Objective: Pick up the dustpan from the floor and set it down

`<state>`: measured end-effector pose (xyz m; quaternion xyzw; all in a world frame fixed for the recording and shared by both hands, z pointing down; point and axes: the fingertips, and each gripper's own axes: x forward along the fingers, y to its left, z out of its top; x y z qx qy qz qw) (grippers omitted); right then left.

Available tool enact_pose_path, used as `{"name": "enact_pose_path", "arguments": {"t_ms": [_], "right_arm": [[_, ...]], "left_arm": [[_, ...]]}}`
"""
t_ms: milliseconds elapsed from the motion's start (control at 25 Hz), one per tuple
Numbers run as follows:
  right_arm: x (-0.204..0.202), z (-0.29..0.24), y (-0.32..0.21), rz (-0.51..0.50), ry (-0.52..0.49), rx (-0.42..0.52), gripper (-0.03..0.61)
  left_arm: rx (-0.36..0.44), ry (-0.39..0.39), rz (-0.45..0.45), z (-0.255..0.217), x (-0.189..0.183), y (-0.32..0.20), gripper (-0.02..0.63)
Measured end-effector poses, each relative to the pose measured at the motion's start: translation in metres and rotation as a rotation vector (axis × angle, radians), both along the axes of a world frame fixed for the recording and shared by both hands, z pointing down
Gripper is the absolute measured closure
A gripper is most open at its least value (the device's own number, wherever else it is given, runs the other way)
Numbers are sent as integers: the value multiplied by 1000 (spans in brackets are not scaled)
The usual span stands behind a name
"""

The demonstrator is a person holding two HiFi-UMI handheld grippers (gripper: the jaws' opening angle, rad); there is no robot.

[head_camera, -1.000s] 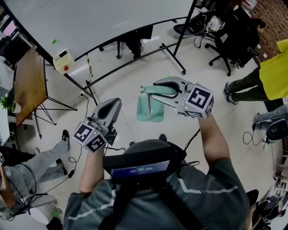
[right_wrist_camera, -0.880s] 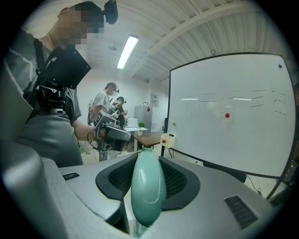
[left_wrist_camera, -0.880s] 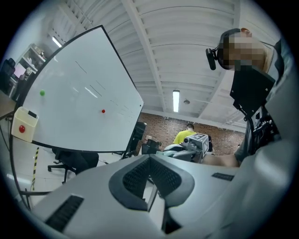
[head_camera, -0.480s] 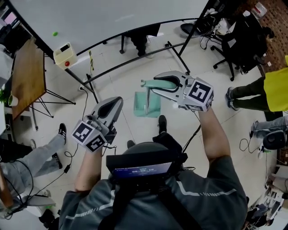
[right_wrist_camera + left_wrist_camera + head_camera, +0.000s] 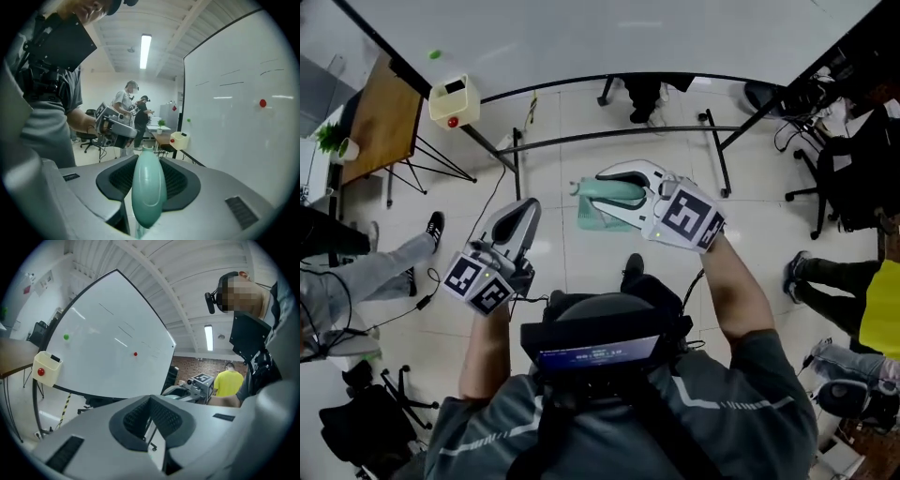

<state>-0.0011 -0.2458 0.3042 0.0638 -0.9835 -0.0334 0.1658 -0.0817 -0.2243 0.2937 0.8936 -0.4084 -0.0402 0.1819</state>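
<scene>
Head view: the right tool [image 5: 611,184] reaches out ahead of the person with the dustpan [image 5: 598,216] in it. The green handle lies along the jaws and the pan hangs below and beyond them, over the tiled floor [image 5: 574,274] near the foot of the whiteboard [image 5: 581,37]. Judging by how it hangs, the pan is off the floor, so the pick-up looks done and only the setting down is left. The left tool [image 5: 518,217] is held apart, lower left, carrying nothing.

Left gripper view: its ribbed pads are pressed together with nothing between them, which the head view cannot confirm from above. Beyond them the right tool shows small in the distance, but the dustpan is barely readable here.

Right gripper view: the jaws stand part-way apart and pinch the handle [image 5: 148,187], whose rounded green end fills the gap between the dark pads. This settles the grip, which the head view only suggests. The pan itself and the floor under it are out of sight here, so only the head view tells where the dustpan might be put down.
</scene>
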Motion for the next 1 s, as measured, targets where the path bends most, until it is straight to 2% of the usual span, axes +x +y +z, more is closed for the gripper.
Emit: {"name": "enact_pose_path", "arguments": {"t_ms": [200, 400, 560, 760, 1000], "right_arm": [[4, 18, -59, -69, 13, 1, 405], [3, 32, -93, -62, 14, 11, 405], [-5, 38, -116, -34, 18, 10, 405], [-14, 48, -131, -7, 15, -8, 405], [-6, 92, -138, -3, 56, -33, 405]], "left_arm": [[-13, -10, -68, 10, 15, -42, 591], [-36, -22, -22, 29, 16, -68, 591], [-4, 27, 32, 23, 11, -91, 591], [-32, 10, 54, 39, -1, -112, 591], [-59, 2, 71, 76, 6, -124, 591]]}}
